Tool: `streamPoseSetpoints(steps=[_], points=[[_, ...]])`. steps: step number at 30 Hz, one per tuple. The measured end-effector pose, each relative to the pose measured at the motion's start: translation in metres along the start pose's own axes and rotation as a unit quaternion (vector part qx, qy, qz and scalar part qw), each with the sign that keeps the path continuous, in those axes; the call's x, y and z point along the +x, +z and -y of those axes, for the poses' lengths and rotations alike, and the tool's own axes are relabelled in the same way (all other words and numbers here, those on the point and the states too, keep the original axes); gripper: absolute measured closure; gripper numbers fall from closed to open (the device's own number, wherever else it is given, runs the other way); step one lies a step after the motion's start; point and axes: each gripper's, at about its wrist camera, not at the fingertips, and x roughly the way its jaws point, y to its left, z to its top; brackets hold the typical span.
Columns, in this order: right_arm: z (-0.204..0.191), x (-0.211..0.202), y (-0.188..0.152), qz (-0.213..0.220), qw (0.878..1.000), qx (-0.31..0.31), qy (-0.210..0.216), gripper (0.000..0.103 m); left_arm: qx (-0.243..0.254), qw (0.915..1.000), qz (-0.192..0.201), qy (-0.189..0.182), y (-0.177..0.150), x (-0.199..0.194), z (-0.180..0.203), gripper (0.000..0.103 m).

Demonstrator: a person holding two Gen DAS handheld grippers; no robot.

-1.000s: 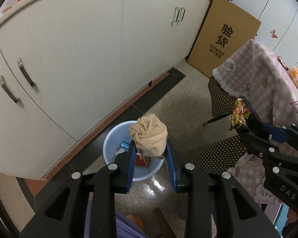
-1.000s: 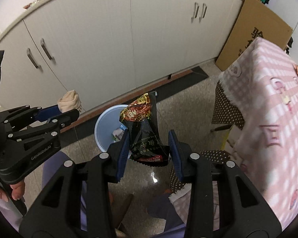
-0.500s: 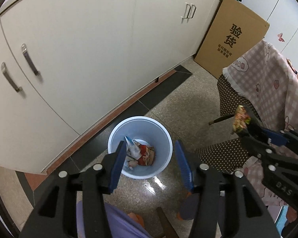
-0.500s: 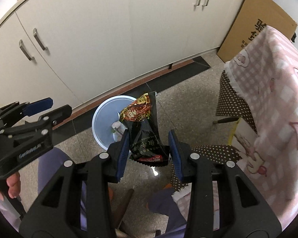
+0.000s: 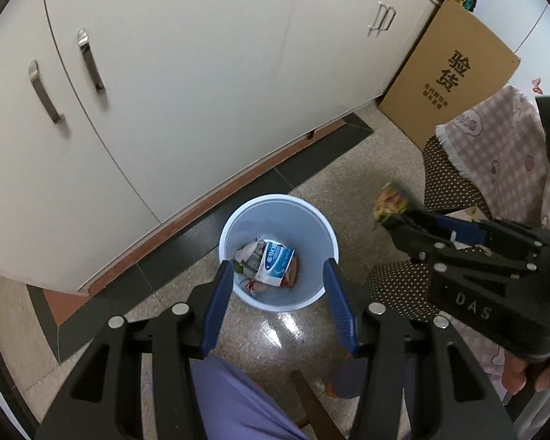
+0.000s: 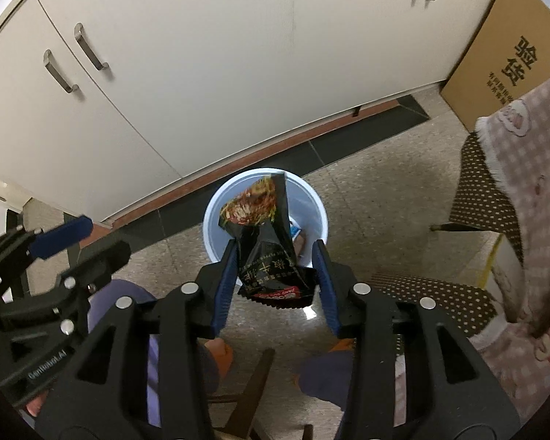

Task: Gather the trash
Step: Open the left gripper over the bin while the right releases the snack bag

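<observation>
A light blue bin point(image 5: 306, 227) stands on the floor by the cupboards, with a blue-and-white packet point(image 5: 275, 262) and other wrappers inside. My left gripper point(image 5: 278, 264) hangs open above it, nothing between its fingers. My right gripper point(image 6: 275, 245) is over the bin point(image 6: 313, 201) too. A black snack bag point(image 6: 253, 205) stands upright between its blue pads, and the jaws are opening with the bag's sides still against the pads. In the left wrist view the right gripper point(image 5: 396, 222) comes in from the right with the bag's top point(image 5: 388, 201) showing. The left gripper point(image 6: 108, 236) sits at the left of the right wrist view.
White cupboard doors point(image 5: 201, 73) run behind the bin. A cardboard box point(image 5: 447, 73) leans at the back right. A table under a pink checked cloth point(image 6: 531, 154) and a dotted cloth point(image 6: 487, 190) is at the right. The person's legs in purple trousers point(image 5: 238, 403) are below.
The beige crumpled wad has left the left gripper, whose jaws have spread. Both grippers have come lower toward the bin. The right gripper has carried the snack bag over the bin.
</observation>
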Motion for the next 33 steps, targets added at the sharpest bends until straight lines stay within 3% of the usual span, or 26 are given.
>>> streamPoseSetpoints(steps=[3, 6, 17, 25, 33], points=[[-0.003, 0.001, 0.006, 0.013, 1.0, 0.003, -0.006, 0.039, -0.006, 1.0, -0.003, -0.002, 0.001, 0.001, -0.005, 0.053], [-0.006, 0.003, 0.012, 0.017, 1.0, 0.005, -0.004, 0.033, -0.012, 0.9999, -0.003, -0.005, 0.002, 0.0, -0.008, 0.053], [-0.007, 0.0, 0.004, 0.01, 1.0, -0.001, -0.004, 0.033, -0.029, 0.9995, 0.002, -0.011, -0.005, 0.0, -0.023, 0.053], [-0.002, -0.032, -0.009, 0.033, 0.999, -0.009, -0.003, 0.032, -0.041, 0.9989, 0.021, 0.002, -0.004, -0.016, -0.023, 0.053], [0.017, -0.085, -0.024, 0.083, 0.997, -0.003, 0.004, 0.029, -0.038, 0.9976, 0.059, -0.001, -0.002, -0.056, -0.01, 0.053]])
